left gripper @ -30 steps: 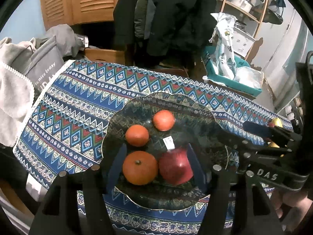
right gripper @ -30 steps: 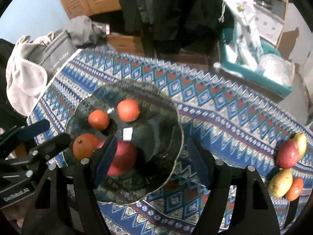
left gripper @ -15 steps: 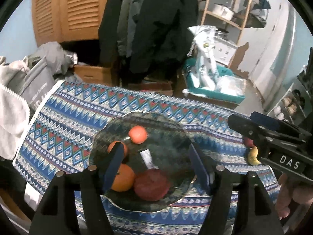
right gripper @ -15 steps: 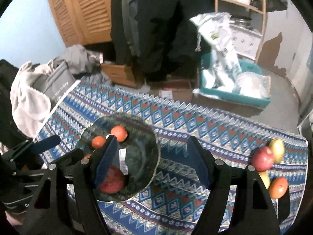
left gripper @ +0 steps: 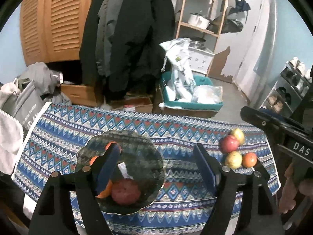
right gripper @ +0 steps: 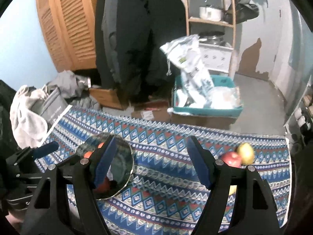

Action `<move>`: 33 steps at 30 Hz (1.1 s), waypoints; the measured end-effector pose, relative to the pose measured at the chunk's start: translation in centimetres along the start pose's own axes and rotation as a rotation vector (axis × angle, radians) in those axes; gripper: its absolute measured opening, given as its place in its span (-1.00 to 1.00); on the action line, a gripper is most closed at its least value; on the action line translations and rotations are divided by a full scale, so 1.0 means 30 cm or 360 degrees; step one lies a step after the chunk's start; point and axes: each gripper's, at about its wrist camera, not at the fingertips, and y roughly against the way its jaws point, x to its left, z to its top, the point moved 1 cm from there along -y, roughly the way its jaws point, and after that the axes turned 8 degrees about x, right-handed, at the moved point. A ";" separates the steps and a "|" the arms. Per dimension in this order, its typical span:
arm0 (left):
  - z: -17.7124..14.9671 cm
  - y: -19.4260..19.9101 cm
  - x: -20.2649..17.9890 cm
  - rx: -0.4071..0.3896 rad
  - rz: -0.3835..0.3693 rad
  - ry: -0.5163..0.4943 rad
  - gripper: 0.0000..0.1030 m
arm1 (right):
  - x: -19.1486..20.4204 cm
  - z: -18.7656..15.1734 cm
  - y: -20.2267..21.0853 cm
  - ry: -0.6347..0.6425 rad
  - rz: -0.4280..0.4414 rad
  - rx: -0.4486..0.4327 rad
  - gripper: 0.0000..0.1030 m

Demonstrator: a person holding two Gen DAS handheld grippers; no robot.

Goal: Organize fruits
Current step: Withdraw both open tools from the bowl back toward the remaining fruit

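A dark patterned glass plate (left gripper: 140,152) sits on the left of the blue patterned tablecloth (left gripper: 176,129). It holds a red apple (left gripper: 126,192) and several oranges, partly hidden by my left finger. A loose group lies at the right: a red apple (left gripper: 229,143), a yellow-green apple (left gripper: 238,134), a yellow apple (left gripper: 233,159) and an orange fruit (left gripper: 249,159). My left gripper (left gripper: 158,166) is open and empty above the table. My right gripper (right gripper: 150,160) is open and empty; the plate (right gripper: 121,160) and the red apple (right gripper: 231,158) show in its view.
The table's far edge drops to a floor with a teal bin (left gripper: 187,99) of plastic bags, cardboard boxes and hanging dark coats (left gripper: 127,29). A grey bag and white towel (left gripper: 7,133) lie off the left end. A wooden shelf (left gripper: 203,19) stands behind.
Both grippers have pulled up and back from the plate, so more of the table and room shows. The loose fruit at the right has come into the left view. Both stay open.
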 end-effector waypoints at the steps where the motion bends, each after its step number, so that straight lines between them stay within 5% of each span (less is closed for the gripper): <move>1: 0.003 0.008 -0.012 -0.0010 -0.0007 -0.0004 0.56 | -0.009 0.002 0.027 -0.0005 -0.0004 -0.0024 0.45; 16: 0.029 0.090 -0.242 -0.0092 -0.0112 -0.0167 0.66 | -0.159 -0.028 0.305 -0.0072 -0.0098 -0.0262 0.55; 33: 0.032 0.092 -0.511 -0.0069 -0.0226 -0.0344 0.69 | -0.409 -0.125 0.435 -0.0210 -0.0263 -0.0334 0.56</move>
